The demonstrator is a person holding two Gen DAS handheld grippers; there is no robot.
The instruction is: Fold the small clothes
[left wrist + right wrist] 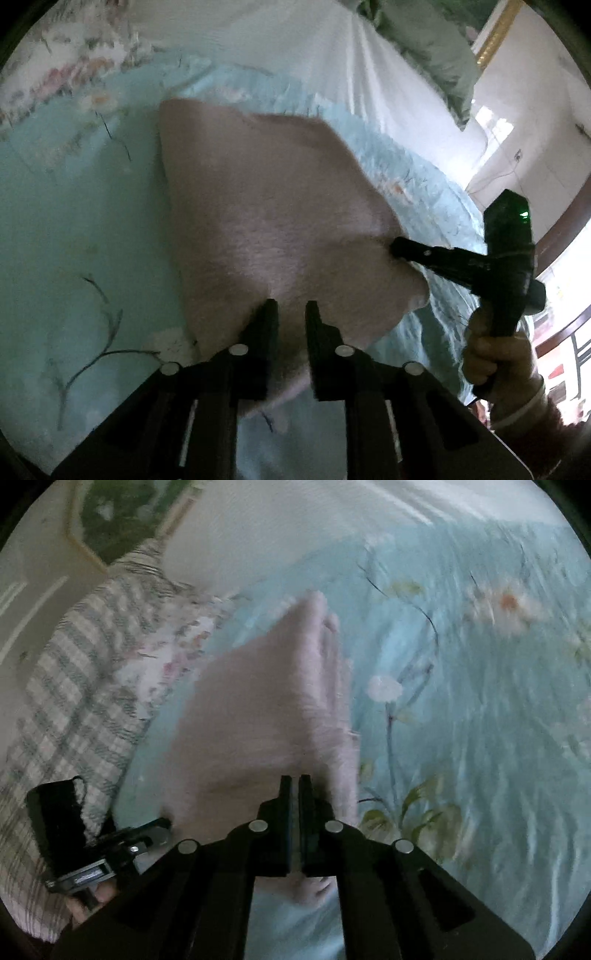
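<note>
Item under handling: a small pale-pink fuzzy knitted garment (273,206), lifted at its near edge above a light-blue floral quilted bedspread (74,221); its far end trails ahead of both tools toward the bedspread.

Left gripper (291,314): jaws stand slightly apart with the pink fabric bunched between and over them. Contact of the pads with the cloth appears firm enough to carry it, though the gap is visible.

Right gripper (294,786): jaws together, clamped on a fold of the same garment directly ahead of the tips. In the left wrist view this tool enters from the right, its tip buried in the garment's edge, with the person's hand (491,362) on the handle.

A grey-and-white checked blanket (74,686) lies well to the left of the right gripper, clear of the work.

Assessment: the step in hand appears to be carrying one edge across to make a fold; both views are motion-blurred.

Next move calls for laying the held edge squarely on the far part of the garment, both corners level, then releasing together. Risk: the looser left hold may slip and skew the fold.
</note>
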